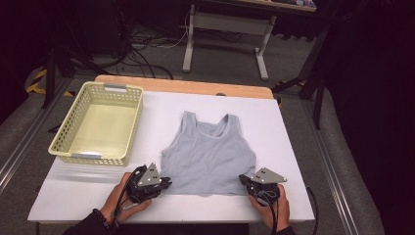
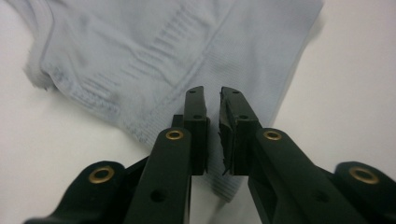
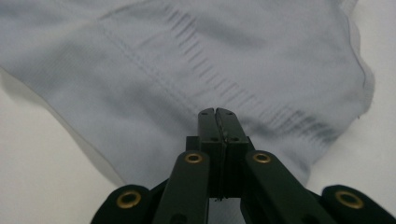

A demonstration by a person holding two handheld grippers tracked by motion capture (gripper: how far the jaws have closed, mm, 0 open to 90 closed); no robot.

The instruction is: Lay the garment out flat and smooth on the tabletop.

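The grey top (image 1: 209,154) is lying flat in the middle of the white surface (image 1: 73,196), with its neck pointing to 12 o'clock and its bottom edge at 6 o'clock. The yellow basket (image 1: 96,122) is sitting apart from it, at about 10 o'clock.

The left claw (image 1: 165,182) is resting at the top's 7 o'clock corner. In the left gripper view, the left claw (image 2: 212,95) is standing over the hem with a thin gap between its jaws. I cannot tell if any cloth is sitting in that gap. The right claw (image 1: 243,180) is waiting at the 5 o'clock corner. In the right gripper view, the right claw (image 3: 216,113) is pressed together, tips touching, over the hem and not clamped on the top.

What could be going wrong from here?

- The left claw may be closing on air or on one thin layer. Then the corner could be slipping out when the hand is lifting.
- The right claw is shut, so pushing it forward may only be bunching up the hem.
- If one corner is rising and the other is staying down, the top could be twisting or folding crooked.
- Dragging the cloth toward 6 o'clock may be pulling it off the edge.
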